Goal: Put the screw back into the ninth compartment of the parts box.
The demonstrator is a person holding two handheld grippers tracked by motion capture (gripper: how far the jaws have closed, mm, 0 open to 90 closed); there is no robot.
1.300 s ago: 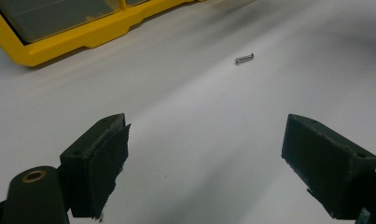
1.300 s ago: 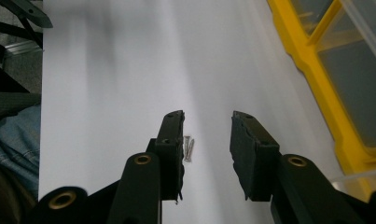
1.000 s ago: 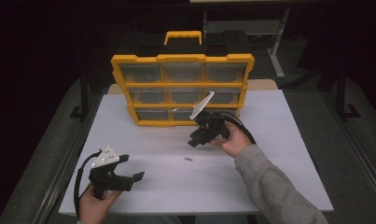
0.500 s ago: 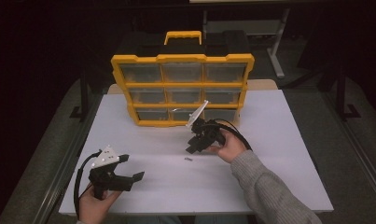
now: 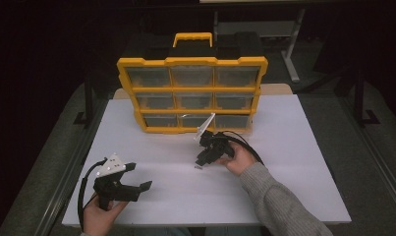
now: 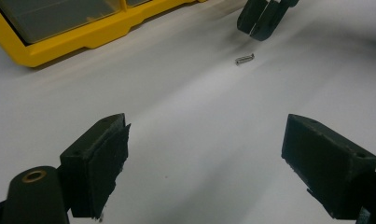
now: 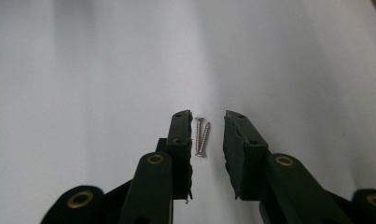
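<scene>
Right tongs (image 7: pixel 208 135) tipped down over the white table (image 5: pixel 294 147), jaws just narrowed to a slim gap with two small screws (image 7: pixel 201 136) lying side by side between them, near one jaw but pads not yet pressing, so nothing pinched. Screws flat on the table, at about 6 o'clock from the yellow drawer organizer (image 5: pixel 191 93), just beside the right tongs' tips in the high view (image 5: pixel 207 158). Tips set either side of the screws and aligned along their length, presumably so the pads close across the shanks rather than the ends. Left tongs (image 5: pixel 136 178) held low at roughly 8 o'clock on the table, jaws spread wide and empty, pointing toward the screws (image 6: pixel 244 59); likely parked clear of the working hand. Organizer upright at 12 o'clock with drawers facing the person, probable destination for the screws, which drawer cannot tell. Judgement: grasp step in hand, needs a little more closing; risk of catching one screw only or of the thin shanks slipping off the pads
</scene>
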